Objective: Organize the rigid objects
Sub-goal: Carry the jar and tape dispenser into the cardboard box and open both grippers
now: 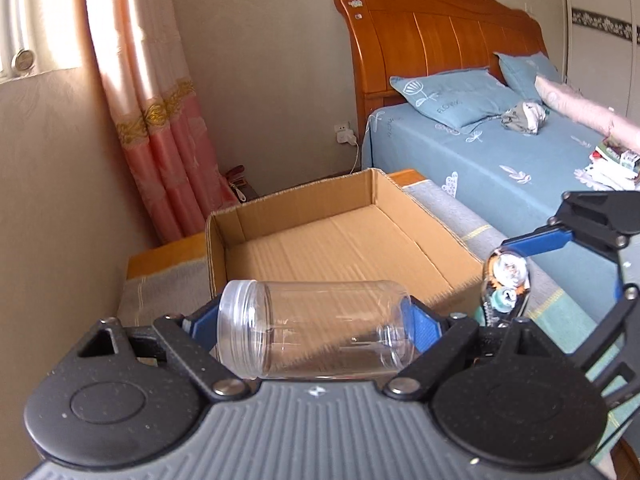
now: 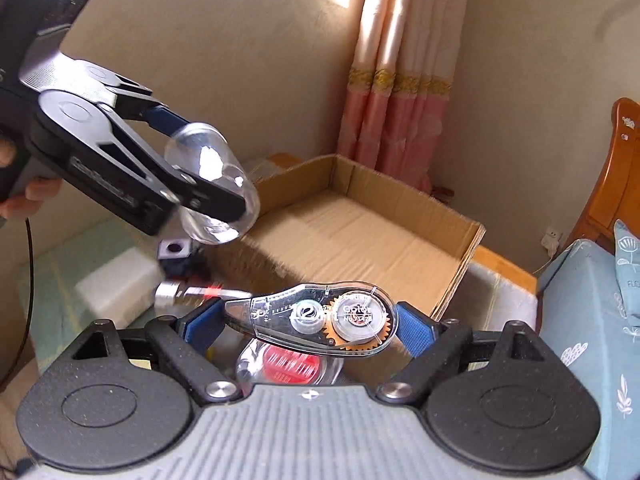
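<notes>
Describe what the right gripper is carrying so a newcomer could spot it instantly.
Find the open cardboard box beside the bed. In front of it, the right gripper clamps a correction tape dispenser: a clear teardrop shell with an orange gear inside, unlike the plain clear jar.

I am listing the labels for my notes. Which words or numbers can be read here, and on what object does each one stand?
"12": on the correction tape dispenser, in large print.
"Color": on its reel; the lines near it are too small to read.
"FLOWER": on the blue pillow, partly legible.
Raised lettering on the left gripper: too blurred.

Soft window daylight, fisheye-warped edges
</notes>
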`<state>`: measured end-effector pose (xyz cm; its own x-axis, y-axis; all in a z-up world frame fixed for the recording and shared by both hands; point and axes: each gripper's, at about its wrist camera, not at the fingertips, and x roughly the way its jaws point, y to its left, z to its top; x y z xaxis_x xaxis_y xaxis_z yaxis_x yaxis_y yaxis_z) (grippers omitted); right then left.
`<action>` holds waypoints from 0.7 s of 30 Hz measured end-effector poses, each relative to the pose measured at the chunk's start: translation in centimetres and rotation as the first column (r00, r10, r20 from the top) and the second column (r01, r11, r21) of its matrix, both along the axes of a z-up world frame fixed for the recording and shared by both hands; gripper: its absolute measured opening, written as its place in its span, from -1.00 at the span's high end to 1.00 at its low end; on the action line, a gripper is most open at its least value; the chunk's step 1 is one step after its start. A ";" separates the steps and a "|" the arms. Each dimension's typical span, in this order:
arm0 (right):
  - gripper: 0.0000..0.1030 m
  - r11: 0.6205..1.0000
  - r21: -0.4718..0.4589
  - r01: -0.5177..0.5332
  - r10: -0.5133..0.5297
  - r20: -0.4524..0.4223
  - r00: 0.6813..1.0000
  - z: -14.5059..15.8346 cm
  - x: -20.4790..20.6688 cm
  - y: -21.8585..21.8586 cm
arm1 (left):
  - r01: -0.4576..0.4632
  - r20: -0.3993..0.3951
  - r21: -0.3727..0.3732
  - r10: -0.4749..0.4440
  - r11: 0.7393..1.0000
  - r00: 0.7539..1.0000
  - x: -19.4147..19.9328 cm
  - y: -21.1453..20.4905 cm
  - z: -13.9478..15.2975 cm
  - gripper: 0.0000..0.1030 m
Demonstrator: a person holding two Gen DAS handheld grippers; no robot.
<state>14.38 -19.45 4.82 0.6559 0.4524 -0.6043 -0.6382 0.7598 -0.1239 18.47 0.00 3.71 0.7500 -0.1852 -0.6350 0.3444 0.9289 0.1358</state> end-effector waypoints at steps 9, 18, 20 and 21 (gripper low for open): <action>-0.81 0.997 0.007 0.082 -0.081 -0.048 0.996 1.4 5.5 0.5 | -0.010 -0.163 0.059 0.020 0.998 0.987 10.0 -0.6 -1.6 -0.75; -0.81 0.992 -0.022 0.122 -0.123 -0.079 0.989 0.7 8.0 0.8 | -0.120 -0.155 0.029 0.123 0.992 0.980 14.9 -0.2 -2.7 -0.85; -0.81 0.991 -0.025 0.128 -0.130 -0.083 0.988 0.7 8.4 0.9 | -0.116 -0.166 0.014 0.117 0.993 0.979 14.5 0.0 -2.6 -0.85; -0.81 0.991 -0.028 0.128 -0.130 -0.085 0.988 0.6 8.7 0.9 | -0.112 -0.166 0.012 0.112 0.994 0.980 14.3 0.2 -2.4 -0.86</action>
<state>23.09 -18.54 5.47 0.6526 0.3531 -0.6703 -0.5438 0.8344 -0.0898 32.75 0.18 1.33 0.6497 -0.1041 -0.7530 0.2564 0.9625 0.0882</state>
